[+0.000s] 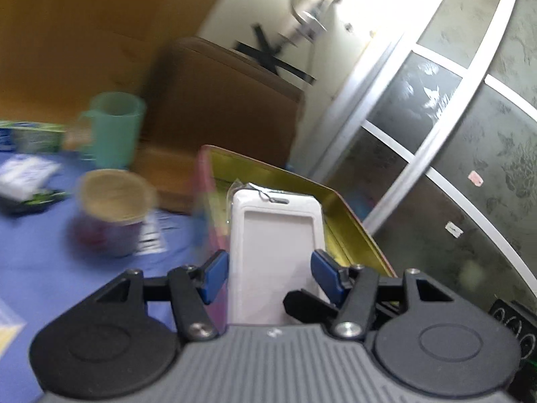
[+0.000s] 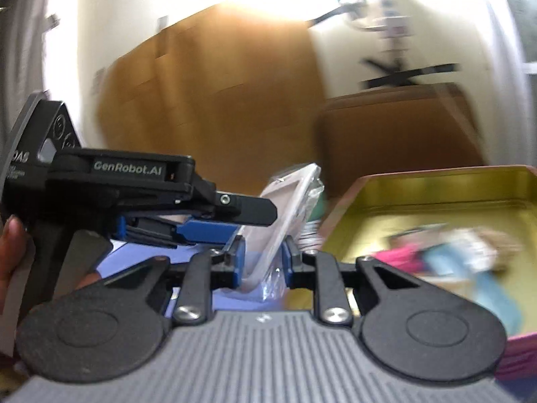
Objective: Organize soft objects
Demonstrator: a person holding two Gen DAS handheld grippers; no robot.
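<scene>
A blue tablecloth [image 1: 50, 252] is seen spread over the table, everything on it pretty smeared by motion blur. Behind it a brown sofa [image 1: 221, 100] and a big cardboard sheet [image 2: 208, 84] are visible against the wall.

Next in size, a tin tray [image 2: 446, 188] with a gold inside and pink outer wall is sitting on the cloth; something soft in pink, light blue and white [image 2: 446, 252] is lying inside it, too blurred to be named properly.

A teal plastic jug [image 1: 115, 127] and a short round cup with a tan inside [image 1: 114, 208] are parked to the left of the tray, near each other, with some white packets [image 1: 27, 174] further left.

The white card holder in its clear wrap [image 1: 275, 245] is held up in the air just beside the tray's near wall. It's pinched across its width by the left gripper [image 1: 270, 268], blue pads pressed on both side edges. In the right wrist view its lower end is seen sitting between the pads of the right gripper [image 2: 263, 258], which are drawn in close on it, the holder [image 2: 288, 208] leaning tilted. A person's hand [image 2: 13, 252] is wrapped round the left gripper's handle.
</scene>
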